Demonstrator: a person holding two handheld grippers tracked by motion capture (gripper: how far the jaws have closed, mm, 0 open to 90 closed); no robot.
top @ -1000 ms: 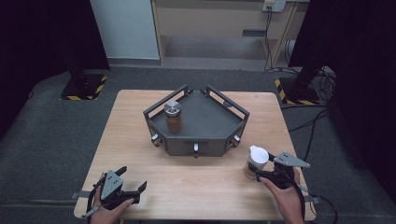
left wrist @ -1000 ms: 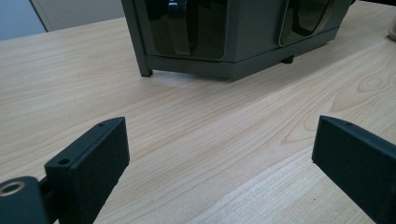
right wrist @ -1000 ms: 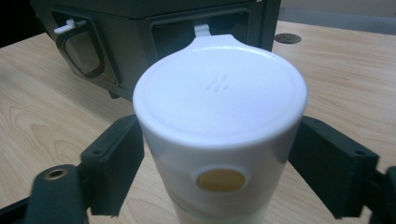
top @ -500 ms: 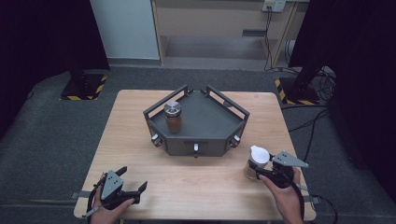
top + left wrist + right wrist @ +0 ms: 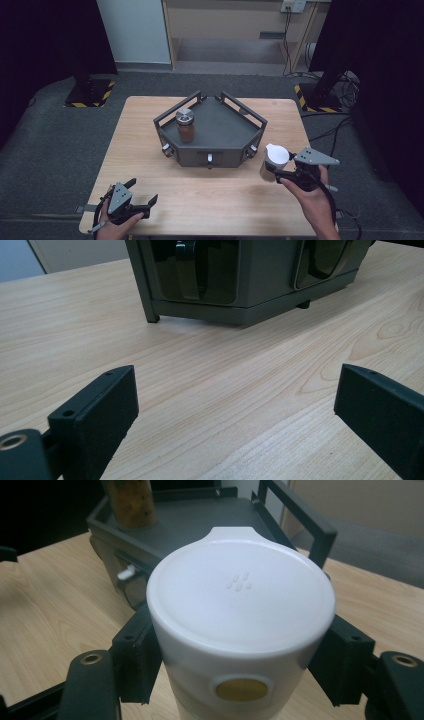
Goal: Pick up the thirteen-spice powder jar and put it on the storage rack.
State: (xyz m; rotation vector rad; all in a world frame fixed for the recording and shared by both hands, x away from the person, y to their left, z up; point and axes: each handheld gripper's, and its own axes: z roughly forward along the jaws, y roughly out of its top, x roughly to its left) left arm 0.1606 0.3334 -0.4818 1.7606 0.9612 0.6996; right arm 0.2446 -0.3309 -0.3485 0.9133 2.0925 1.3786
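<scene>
The wooden table (image 5: 150, 145) is in front of me, and the dark grey metal tray (image 5: 220, 135) with railed sides sits at its middle. On the tray's left part stands a glass spice jar (image 5: 185, 125) with a silver cap and brown contents. At the table's right, just off the tray's front right corner, my right gripper (image 5: 274, 173) is pinching a white-lidded jar (image 5: 274, 159), its black pads pressed on the body just below the lid (image 5: 240, 592). The jaws have just closed on the white-lidded jar, which I hold upright, its base hidden from me. My left gripper (image 5: 141, 194) rests near the table's front left edge, jaws spread wide with only bare wood between them, aimed at the tray.
</scene>
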